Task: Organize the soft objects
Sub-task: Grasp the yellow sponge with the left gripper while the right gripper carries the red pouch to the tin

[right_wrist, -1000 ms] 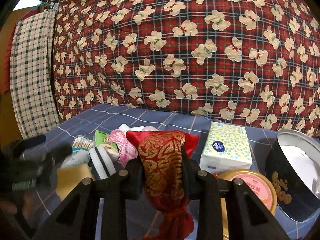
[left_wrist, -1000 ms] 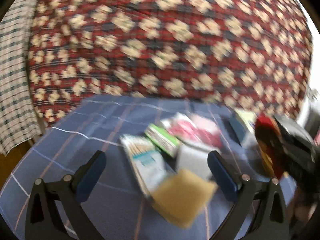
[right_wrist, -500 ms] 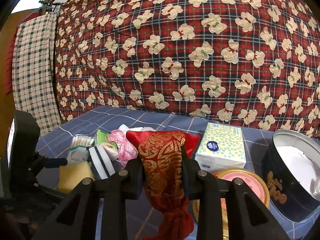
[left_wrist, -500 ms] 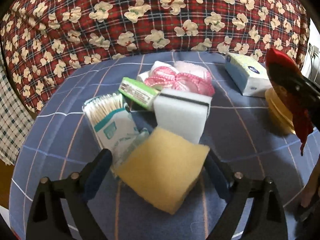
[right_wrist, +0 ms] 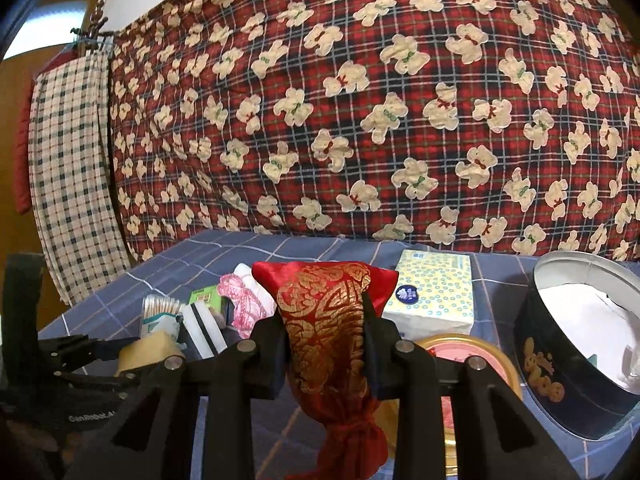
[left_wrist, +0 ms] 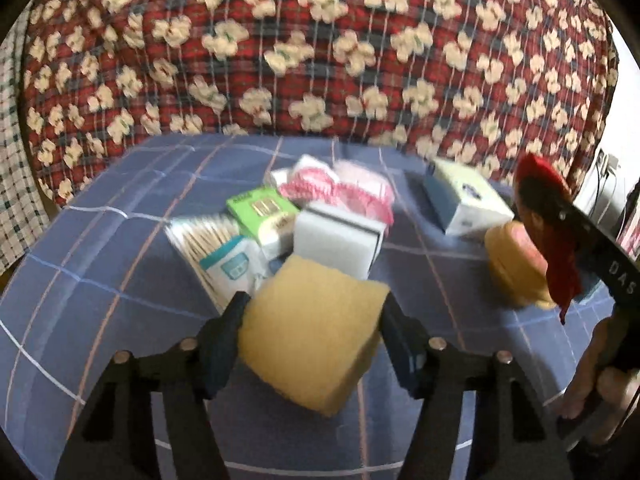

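**Both grippers engaged on soft items**

The left gripper (left_wrist: 314, 318) has just been closing its jaws; the pads now press the yellow sponge (left_wrist: 312, 332) on both sides, nearest the camera on the blue checked cloth (left_wrist: 88, 264). The right gripper (right_wrist: 326, 338) is clamped on the red-gold pouch (right_wrist: 326, 320). Beyond lie the white sponge (left_wrist: 338, 240), tissue pack (right_wrist: 434, 294) and open tin (right_wrist: 576, 360).

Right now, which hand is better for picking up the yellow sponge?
The left. The left gripper already has the yellow sponge between its fingers, and its jaws have just been closing on it. The right gripper is busy, shut on the red pouch.
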Motion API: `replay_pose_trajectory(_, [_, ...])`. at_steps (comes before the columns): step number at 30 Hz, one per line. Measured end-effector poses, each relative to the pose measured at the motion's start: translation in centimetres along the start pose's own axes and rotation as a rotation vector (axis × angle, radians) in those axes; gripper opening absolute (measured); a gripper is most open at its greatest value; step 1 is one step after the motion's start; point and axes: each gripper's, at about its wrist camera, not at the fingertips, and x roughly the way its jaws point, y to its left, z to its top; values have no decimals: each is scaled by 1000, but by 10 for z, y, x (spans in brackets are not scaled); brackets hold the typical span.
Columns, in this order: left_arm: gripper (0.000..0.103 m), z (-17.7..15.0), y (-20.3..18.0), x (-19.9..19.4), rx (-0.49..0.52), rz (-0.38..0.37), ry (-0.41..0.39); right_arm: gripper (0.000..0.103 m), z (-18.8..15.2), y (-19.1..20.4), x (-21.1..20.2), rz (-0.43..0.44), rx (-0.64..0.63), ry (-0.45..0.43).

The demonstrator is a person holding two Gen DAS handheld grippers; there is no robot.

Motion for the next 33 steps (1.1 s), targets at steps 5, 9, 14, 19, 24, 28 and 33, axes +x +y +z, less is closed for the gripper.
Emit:
replay_pose_trajectory(5, [64,3,-6,-13,-36,-26,-94,33,1,-9,-7,1,8,-23])
replay_pose_trajectory(9, [64,6,-11,-19,-41,-37,-142,33,1,-17,-13,-4,11,-36])
replay_pose_trajectory(14, [64,11,-24,-30,-23,-54,-220,33,1,-29,-19,-9,27,-54])
replay_pose_trajectory(19, [64,13,-39,-43,10,-105,-300,33,2,-36,-22,-15,42,-62])
replay_pose_trajectory(24, [64,17,-50,-44,22,-117,-306,33,3,-38,-24,-19,48,-73])
replay_pose_trajectory(28, [64,17,-59,-42,28,-118,-306,33,3,-39,-26,-24,47,-78])
replay_pose_trajectory(33, [64,20,-80,-32,28,-122,-275,33,2,-46,-33,-68,8,-101])
